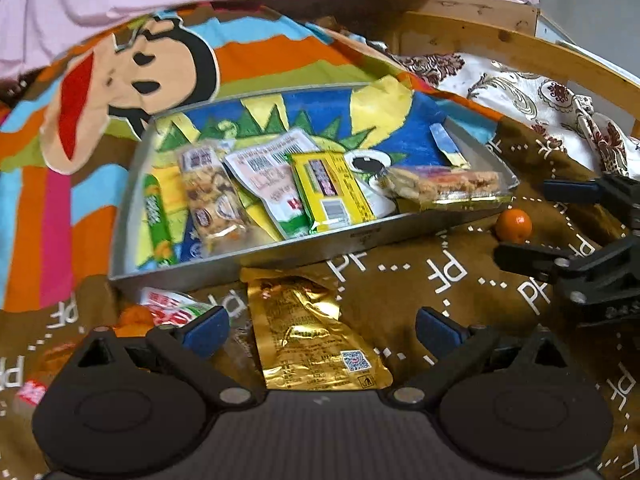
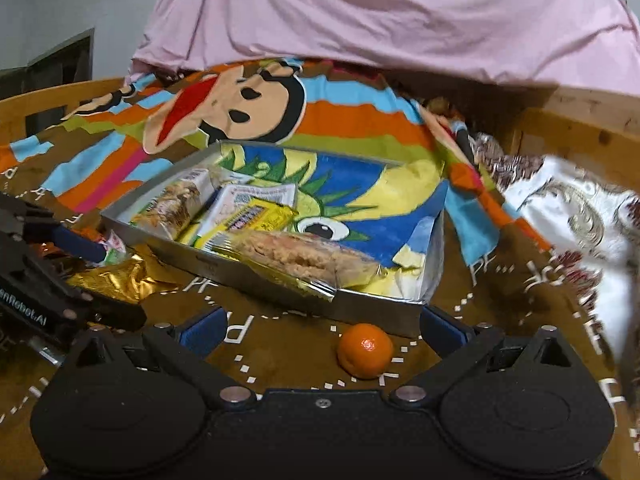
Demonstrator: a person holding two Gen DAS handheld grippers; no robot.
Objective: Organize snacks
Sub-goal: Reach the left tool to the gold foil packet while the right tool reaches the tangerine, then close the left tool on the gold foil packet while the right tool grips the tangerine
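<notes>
Straight ahead of the left hand-held gripper [image 1: 322, 330], jaws apart, the crinkled gold foil snack packet [image 1: 316, 332] is lying lengthwise between its fingers; the right hand-held gripper [image 2: 320, 330], open too, is sitting nearer the small orange mandarin [image 2: 365, 350].

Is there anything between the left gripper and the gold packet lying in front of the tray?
Nothing visible blocks it. The left gripper is open, and the gold packet lies flat on the brown cloth between its fingers. The red and green wrapper lies off to the left, and the tray wall stands just beyond the packet.
</notes>
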